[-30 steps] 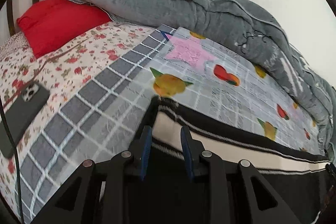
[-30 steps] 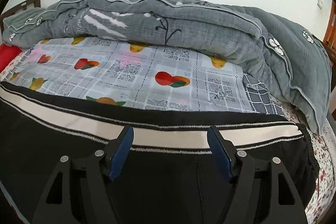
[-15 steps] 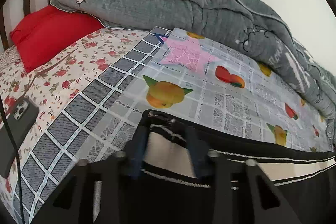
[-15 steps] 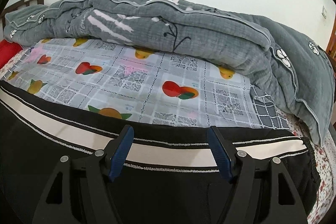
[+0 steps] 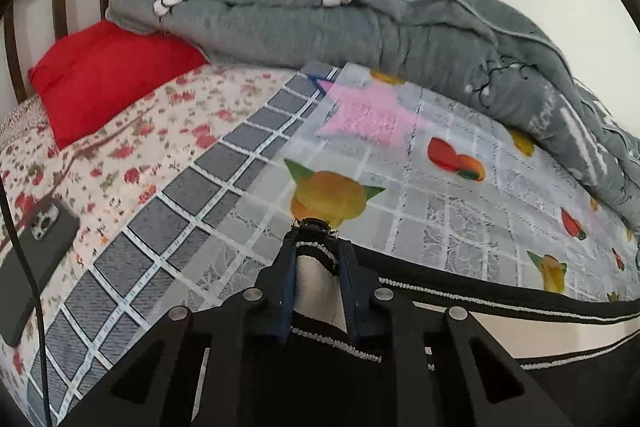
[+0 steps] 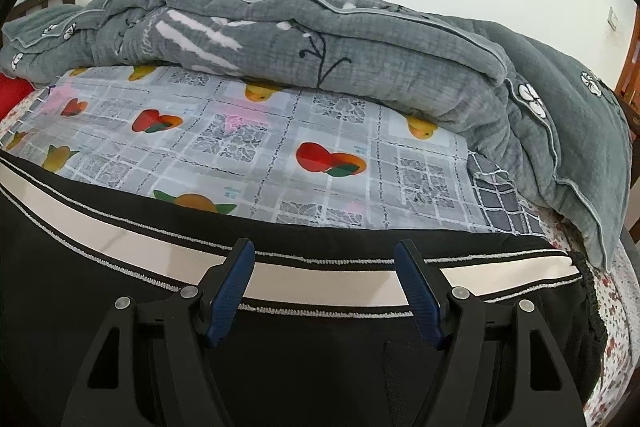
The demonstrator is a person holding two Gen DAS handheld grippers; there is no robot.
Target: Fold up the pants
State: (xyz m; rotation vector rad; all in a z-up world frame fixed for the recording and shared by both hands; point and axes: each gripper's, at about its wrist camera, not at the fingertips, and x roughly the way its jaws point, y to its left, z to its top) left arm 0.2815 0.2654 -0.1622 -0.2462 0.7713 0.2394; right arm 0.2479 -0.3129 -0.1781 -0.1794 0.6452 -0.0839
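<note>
The black pants (image 6: 300,355) with a cream side stripe (image 6: 320,273) lie stretched across the near edge of the bed. My left gripper (image 5: 316,247) is shut on the left end of the pants (image 5: 314,269), pinching the striped edge, which bunches between the fingers and is lifted a little off the sheet. My right gripper (image 6: 324,251) is open, its blue pads spread wide just above the stripe, holding nothing. The right end of the pants (image 6: 576,267) lies flat near the bed's right side.
A fruit-print grey sheet (image 6: 280,147) covers the bed. A rolled grey quilt (image 6: 360,39) lies along the far side. A red pillow (image 5: 104,75) is at the headboard. A phone (image 5: 36,251) with a cable lies on the floral sheet at left.
My left gripper closed on the left end of the pants and lifted it slightly. My right gripper stayed open and shifted a little.
</note>
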